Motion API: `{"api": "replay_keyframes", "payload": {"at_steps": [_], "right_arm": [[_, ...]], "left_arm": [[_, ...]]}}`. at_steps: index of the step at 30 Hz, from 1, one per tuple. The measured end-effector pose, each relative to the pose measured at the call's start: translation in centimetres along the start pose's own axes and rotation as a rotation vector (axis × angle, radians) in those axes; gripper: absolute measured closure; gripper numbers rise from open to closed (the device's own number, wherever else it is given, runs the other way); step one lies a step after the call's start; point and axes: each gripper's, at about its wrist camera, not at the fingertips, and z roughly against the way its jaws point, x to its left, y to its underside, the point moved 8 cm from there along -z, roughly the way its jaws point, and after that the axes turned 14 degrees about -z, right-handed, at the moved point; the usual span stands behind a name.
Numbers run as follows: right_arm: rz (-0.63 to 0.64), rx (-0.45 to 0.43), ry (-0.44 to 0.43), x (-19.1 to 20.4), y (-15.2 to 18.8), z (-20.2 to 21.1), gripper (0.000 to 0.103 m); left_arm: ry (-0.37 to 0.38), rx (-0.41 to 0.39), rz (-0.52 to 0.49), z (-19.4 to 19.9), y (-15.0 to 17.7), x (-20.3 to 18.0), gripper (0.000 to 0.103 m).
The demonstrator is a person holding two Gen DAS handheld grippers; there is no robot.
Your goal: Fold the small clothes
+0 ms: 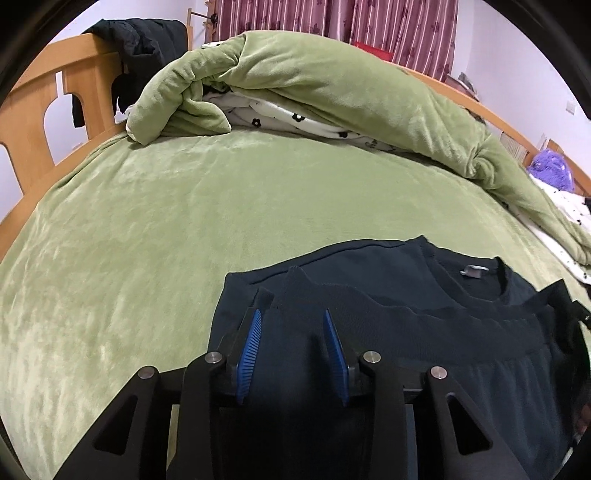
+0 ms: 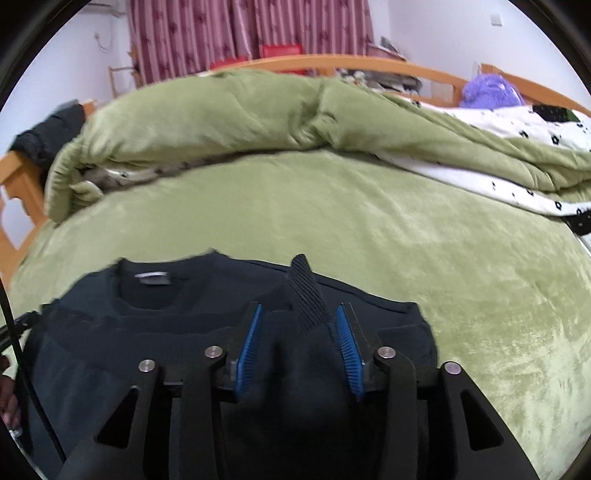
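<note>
A: One sweater [image 1: 388, 332], dark navy, lies flat on the near part of the bed [image 1: 166, 229]. Neck opening faces the far side, grey label [image 1: 471, 272] inside the collar. Lower half looks folded up over the chest; the ribbed hem crosses just below the neck.

B: Grippers?

A: Two. Left gripper [image 1: 293, 354] is over the sweater's left edge, its two blue pads [image 1: 249, 354] apart. Cloth lies between them, but the pads do not press it. Right gripper [image 2: 301, 350] is over the right edge, pads [image 2: 349, 350] apart as well. One ribbed cuff [image 2: 306, 295] stands up between its fingertips, close to the right pad; I cannot tell whether it touches.

B: Other things?

A: One green quilt [image 1: 332, 96], rolled back along the far side, white flowered lining [image 1: 295, 123] showing underneath. One black garment [image 1: 144, 40] draped over the wooden headboard [image 1: 40, 107]. One purple fluffy thing [image 2: 491, 90] at the far corner. Striped maroon curtains [image 2: 251, 33] behind. One black cable [image 2: 22, 369] runs down the left edge of the right wrist view.

B: Anything in the way?

A: Each gripper's frame hides the near part of the sweater. The right wrist view is slightly blurred.
</note>
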Motion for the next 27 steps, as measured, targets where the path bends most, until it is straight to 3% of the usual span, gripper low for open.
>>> {"api": "replay_keyframes", "payload": {"at_steps": [3,7,13,22,27], "right_arm": [[0.018,0.035,-0.06,2.3,1.5,1.4,0.057],[0.052,-0.038,-0.061,4.5,2.3,4.4,0.055],[0.093,-0.014,-0.149,9.0,5.9,6.9,0.052],[0.085,0.146,-0.109,10.7,14.2,3.8,0.052],[0.185,0.124,0.03,11.5,16.7,2.5,0.052]], "left_arm": [[0.016,-0.004,-0.002,1.4,0.7,0.1,0.067],[0.025,-0.021,0.011,3.4,1.9,0.7,0.056],[0.021,-0.041,0.052,6.0,3.8,2.8,0.05],[0.022,-0.067,0.126,9.0,7.3,6.3,0.05],[0.046,-0.068,0.182,9.3,8.2,8.0,0.05]]}}
